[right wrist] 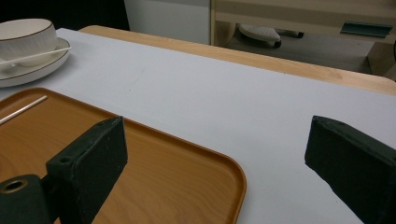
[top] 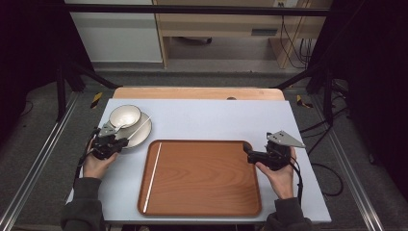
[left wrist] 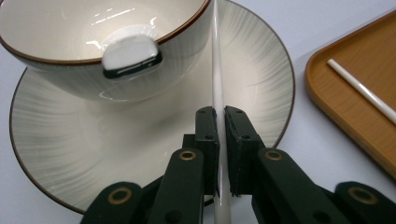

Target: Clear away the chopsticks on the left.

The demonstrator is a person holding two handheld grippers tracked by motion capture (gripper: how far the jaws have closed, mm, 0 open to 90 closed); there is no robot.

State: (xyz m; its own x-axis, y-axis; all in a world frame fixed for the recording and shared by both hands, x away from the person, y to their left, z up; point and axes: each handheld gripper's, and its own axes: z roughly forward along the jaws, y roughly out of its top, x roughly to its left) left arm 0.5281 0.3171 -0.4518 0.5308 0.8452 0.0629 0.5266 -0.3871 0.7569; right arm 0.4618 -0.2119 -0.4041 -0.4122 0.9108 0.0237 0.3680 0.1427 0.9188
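1. High view: the left gripper point(top: 126, 141) sits at left of the frame, jaws clamped on a white chopstick point(top: 140, 126) lying across the plate point(top: 142, 132) beside the bowl point(top: 124, 116).
2. The right gripper point(top: 246, 146) at right gapes wide, empty, at the tray point(top: 202, 178) edge.
3. A second chopstick point(top: 152, 176) lies along the tray's left side.

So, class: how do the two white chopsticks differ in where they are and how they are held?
One chopstick lies across the plate against the bowl, pinched by the left tongs. The other chopstick lies flat in the tray, untouched; the right tongs stand open. Both are thin, white and straight.
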